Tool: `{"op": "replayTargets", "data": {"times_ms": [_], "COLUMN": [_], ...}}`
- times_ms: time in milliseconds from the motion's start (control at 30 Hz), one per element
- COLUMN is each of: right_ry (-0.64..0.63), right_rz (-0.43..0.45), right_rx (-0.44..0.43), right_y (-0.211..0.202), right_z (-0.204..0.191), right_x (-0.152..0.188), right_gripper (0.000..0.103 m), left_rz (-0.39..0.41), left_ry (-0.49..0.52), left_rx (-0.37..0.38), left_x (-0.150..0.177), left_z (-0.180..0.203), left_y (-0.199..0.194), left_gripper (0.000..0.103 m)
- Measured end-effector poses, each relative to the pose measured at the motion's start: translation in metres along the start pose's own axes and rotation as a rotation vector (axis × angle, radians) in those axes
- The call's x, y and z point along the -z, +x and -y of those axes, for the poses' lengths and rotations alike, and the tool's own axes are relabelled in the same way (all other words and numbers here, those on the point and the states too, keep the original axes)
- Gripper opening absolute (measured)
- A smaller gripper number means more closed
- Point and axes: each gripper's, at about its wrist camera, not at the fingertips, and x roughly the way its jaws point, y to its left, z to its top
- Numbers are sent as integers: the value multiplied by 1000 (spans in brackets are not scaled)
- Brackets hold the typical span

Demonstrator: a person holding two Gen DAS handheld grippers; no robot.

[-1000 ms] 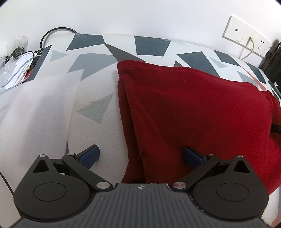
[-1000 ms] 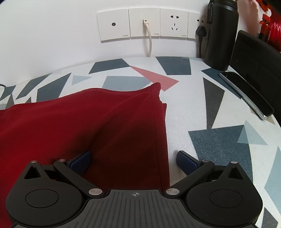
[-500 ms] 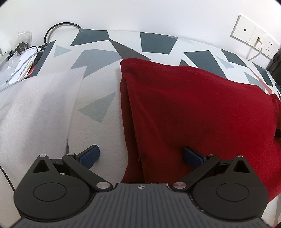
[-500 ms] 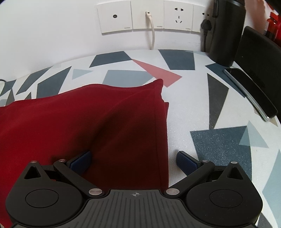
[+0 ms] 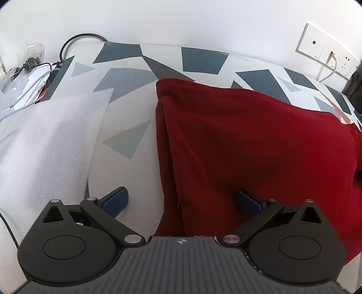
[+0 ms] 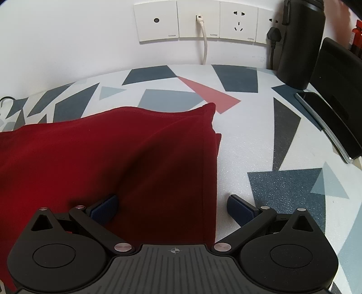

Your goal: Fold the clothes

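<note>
Your left gripper has its jaws wide apart, over the left edge of the red cloth. Your right gripper also has its jaws wide apart, over the cloth's right edge. The cloth lies folded on the surface, which has grey and blue shapes on it. A white foam sheet lies to the left of the cloth. A black bottle stands by the wall sockets.

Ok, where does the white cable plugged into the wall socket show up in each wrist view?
Left wrist: the white cable is at the far upper right, small, hanging from the socket panel.
Right wrist: the cable is top centre, dropping toward the table.
Shared landmark: the red garment, right in left view, left in right view.
</note>
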Motion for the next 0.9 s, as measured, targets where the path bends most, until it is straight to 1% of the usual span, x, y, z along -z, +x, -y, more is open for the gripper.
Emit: {"op": "replayTargets", "data": {"times_ms": [100, 233, 333, 400, 467, 567, 633, 733, 900], "right_ry": [3, 7, 7, 26, 42, 19, -6, 14, 11], "right_rz": [5, -4, -23, -31, -19, -10, -15, -23, 0], "right_rx": [-1, -9, -29, -38, -41, -33, -26, -32, -5], "right_y": [0, -1, -1, -4, -9, -12, -11, -8, -5], "right_z": [0, 2, 5, 9, 11, 10, 8, 7, -1], "right_x": [1, -1, -4, -5, -5, -4, -3, 0, 4], "right_gripper": [102, 102, 102, 102, 102, 102, 102, 102, 102], "left_rz": [5, -25, -49, -51, -44, -39, -38, -21, -6], "left_ry": [11, 19, 21, 19, 33, 65, 63, 47, 37], "left_rx": [10, 28, 21, 13, 18, 35, 33, 19, 14], "left_x": [2, -4, -8, -10, -12, -14, -15, -13, -11], "left_z": [-1, -4, -2, 0, 0, -1, -1, 1, 1], "left_y": [-1, 0, 2, 3, 5, 7, 7, 7, 6], "left_gripper": [103, 103, 103, 103, 103, 103, 103, 103, 103]}}
